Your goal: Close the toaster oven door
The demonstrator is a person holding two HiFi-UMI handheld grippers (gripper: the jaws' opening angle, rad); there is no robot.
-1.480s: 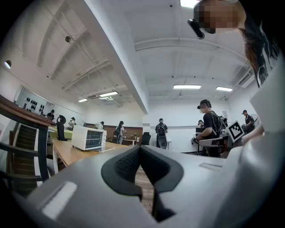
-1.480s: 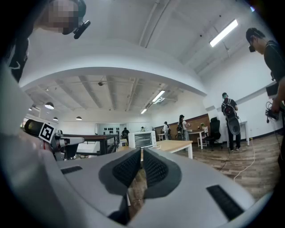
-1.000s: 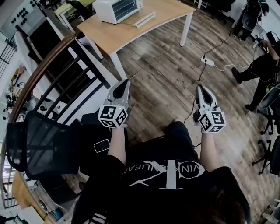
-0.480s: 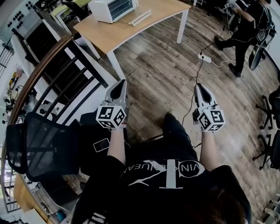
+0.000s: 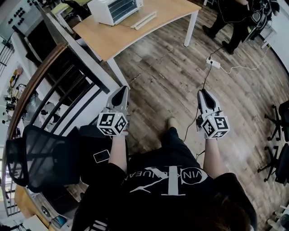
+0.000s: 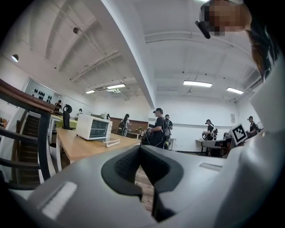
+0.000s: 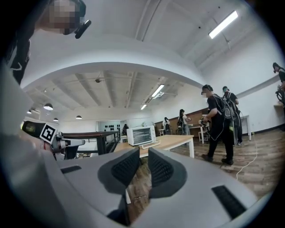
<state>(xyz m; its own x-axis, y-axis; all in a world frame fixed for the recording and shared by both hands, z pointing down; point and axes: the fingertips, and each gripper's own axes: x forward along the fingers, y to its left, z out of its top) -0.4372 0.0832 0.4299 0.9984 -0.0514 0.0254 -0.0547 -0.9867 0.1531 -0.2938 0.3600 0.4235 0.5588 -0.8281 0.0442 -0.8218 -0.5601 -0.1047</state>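
Note:
The white toaster oven [image 5: 115, 10] stands on the far end of a light wooden table [image 5: 153, 22], and its door [image 5: 144, 20] hangs open, flat in front of it. It is far from both grippers. The left gripper [image 5: 120, 92] and right gripper [image 5: 203, 94] are held side by side over the wooden floor, pointing towards the table, both empty. In the left gripper view the oven [image 6: 93, 128] is small at left, beyond the left gripper [image 6: 139, 149], whose tips touch. In the right gripper view the oven [image 7: 141, 135] sits above the right gripper [image 7: 144, 153], whose pads show a narrow gap.
A dark stair railing [image 5: 54, 81] runs along the left. A black mesh chair [image 5: 40, 153] is at the lower left. A power strip [image 5: 213, 63] with a white cable lies on the floor. A person [image 5: 230, 22] stands by the table's right end. Office chairs [image 5: 282, 135] are at right.
The bystander has walked from the far right to the table's right end. Both grippers have kept their pose side by side and drifted only slightly in the frame.

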